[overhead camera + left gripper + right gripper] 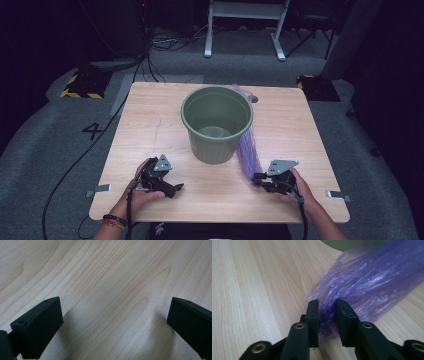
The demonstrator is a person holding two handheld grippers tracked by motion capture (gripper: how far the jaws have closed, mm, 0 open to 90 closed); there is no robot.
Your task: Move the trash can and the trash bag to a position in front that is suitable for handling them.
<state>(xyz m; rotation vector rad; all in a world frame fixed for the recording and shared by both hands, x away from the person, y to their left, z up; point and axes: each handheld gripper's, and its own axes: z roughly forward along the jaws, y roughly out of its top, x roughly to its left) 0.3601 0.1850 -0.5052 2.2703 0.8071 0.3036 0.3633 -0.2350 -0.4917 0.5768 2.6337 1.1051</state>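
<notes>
Right gripper (257, 178) pinches the near end of a crinkled purple plastic bag (248, 145) beside a round olive-green plastic bucket (216, 122) on a pale wooden table (145, 130).

In the high view the bag lies as a long bunched strip at centre right of the frame, running from behind the bucket's upper right rim down along its right side to the right gripper at lower right. In the right gripper view its two black jaws stand narrowly apart with the gathered film (367, 287) squeezed between them, the bag resting on the wood. The left gripper (176, 189), lower left of the high view, sits low over bare table, well apart from bucket and bag; its jaws stand wide apart, nothing between them.
</notes>
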